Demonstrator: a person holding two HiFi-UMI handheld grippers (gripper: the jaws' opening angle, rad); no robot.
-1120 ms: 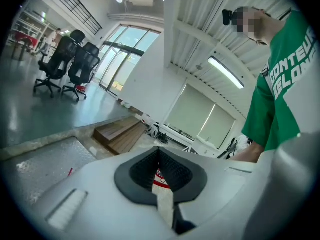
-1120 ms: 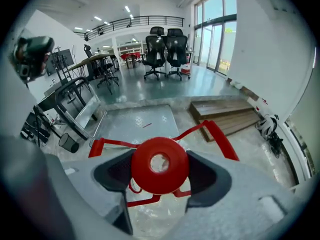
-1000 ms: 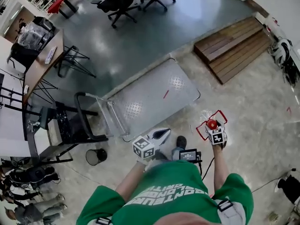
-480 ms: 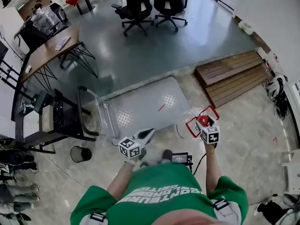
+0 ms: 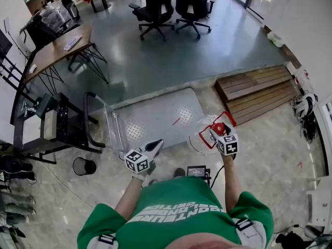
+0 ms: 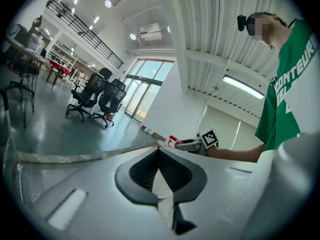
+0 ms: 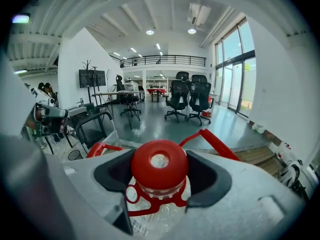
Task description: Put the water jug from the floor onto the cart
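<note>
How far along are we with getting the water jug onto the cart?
Done: the right tongs are shut on the water jug just below its red cap, and it seems to hang clear of the floor. In hand: the jug is by the cart's near corner, not on its deck. Left: carry it over, set it down, release. The left tongs are shut, empty.

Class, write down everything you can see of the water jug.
The water jug has a clear, plastic-looking body, a round red cap and a red carry handle raised behind it. The right gripper is shut on its neck, one jaw on either side just under the cap. In the head view it hangs beside the near right edge of the cart, not yet on it.
</note>
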